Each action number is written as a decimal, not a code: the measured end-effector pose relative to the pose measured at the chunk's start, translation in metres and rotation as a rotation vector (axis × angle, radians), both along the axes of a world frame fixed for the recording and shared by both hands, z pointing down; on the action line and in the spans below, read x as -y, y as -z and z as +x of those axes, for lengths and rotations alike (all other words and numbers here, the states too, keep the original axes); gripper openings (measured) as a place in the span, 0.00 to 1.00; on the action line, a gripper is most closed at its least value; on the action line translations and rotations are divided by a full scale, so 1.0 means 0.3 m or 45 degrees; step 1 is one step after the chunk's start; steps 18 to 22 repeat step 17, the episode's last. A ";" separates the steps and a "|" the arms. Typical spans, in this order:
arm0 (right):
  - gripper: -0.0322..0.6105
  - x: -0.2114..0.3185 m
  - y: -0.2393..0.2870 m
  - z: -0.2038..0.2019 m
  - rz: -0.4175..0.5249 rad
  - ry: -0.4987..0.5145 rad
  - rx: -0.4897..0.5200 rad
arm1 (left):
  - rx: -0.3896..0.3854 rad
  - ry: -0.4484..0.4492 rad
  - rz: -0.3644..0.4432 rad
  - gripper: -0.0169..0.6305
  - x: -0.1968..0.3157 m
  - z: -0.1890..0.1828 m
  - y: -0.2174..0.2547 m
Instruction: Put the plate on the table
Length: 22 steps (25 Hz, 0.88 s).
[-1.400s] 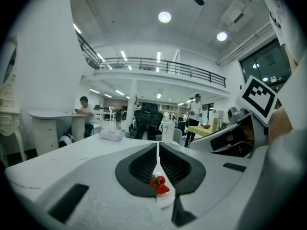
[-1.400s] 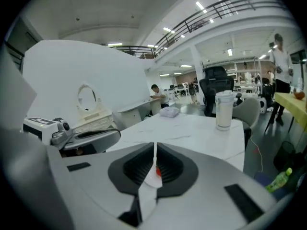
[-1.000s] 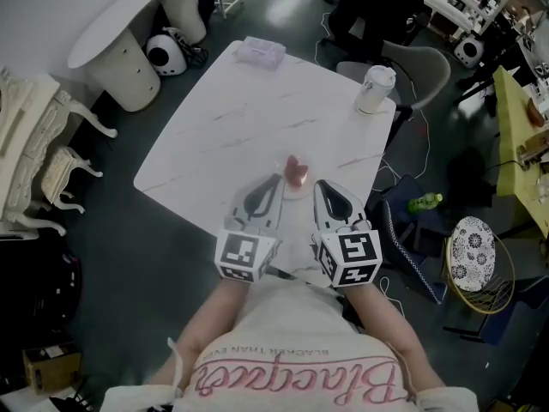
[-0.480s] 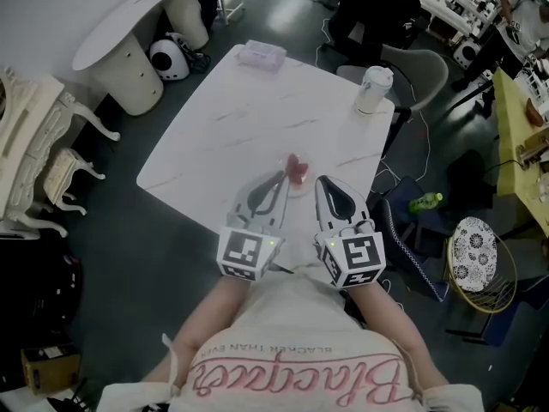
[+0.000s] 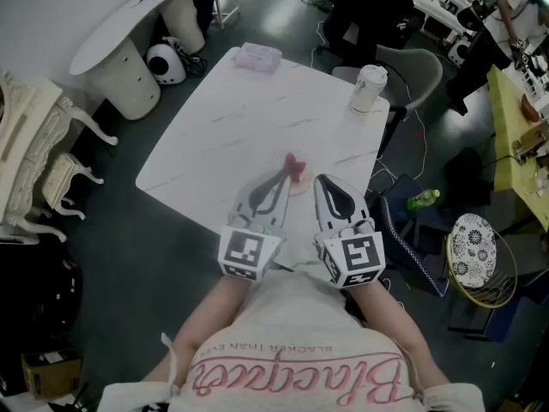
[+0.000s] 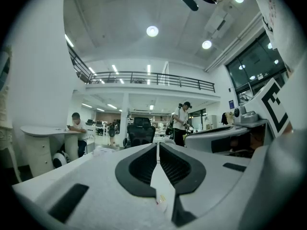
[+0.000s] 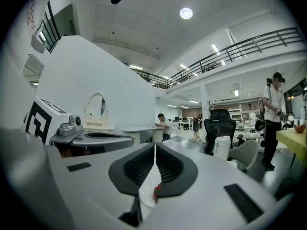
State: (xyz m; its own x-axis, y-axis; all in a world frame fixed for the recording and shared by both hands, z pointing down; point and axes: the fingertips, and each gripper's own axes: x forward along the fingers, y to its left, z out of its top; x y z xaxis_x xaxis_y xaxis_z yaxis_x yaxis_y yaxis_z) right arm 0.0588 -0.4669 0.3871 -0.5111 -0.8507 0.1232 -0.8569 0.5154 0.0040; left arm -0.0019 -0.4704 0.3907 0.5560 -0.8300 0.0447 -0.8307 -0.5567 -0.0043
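1. Both my grippers are on the plate point(image 5: 296, 182) at once, one on each side of it. They hold it over the near part of the white marble table point(image 5: 223, 118).
2. My left gripper point(image 6: 157, 152) has its jaws squeezed down on the plate's thin rim. The rim shows edge-on between the pads.
3. Same deal with my right gripper point(image 7: 154, 150): it's clamped tight on the opposite rim, with a bit of red right by the pad.
4. There's a small red-pink thing point(image 5: 294, 166) on the plate, but I honestly can't tell what it is.
5. I can't tell whether the plate is touching the table or is just above it.
6. A lidded white cup point(image 5: 366, 88) stands at the table's far right corner and a pale flat pack point(image 5: 258, 55) lies at the far corner. Both are well apart from the plate.
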 end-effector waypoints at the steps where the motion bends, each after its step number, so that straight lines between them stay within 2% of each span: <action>1: 0.07 -0.005 0.005 -0.002 0.007 0.004 0.007 | -0.001 -0.001 -0.001 0.05 -0.002 -0.001 0.000; 8: 0.07 -0.024 0.022 -0.005 0.010 0.023 0.034 | 0.001 -0.024 0.012 0.05 -0.014 0.011 0.007; 22: 0.06 -0.046 0.022 -0.026 0.019 0.042 0.004 | -0.034 -0.015 -0.007 0.05 -0.019 0.006 0.018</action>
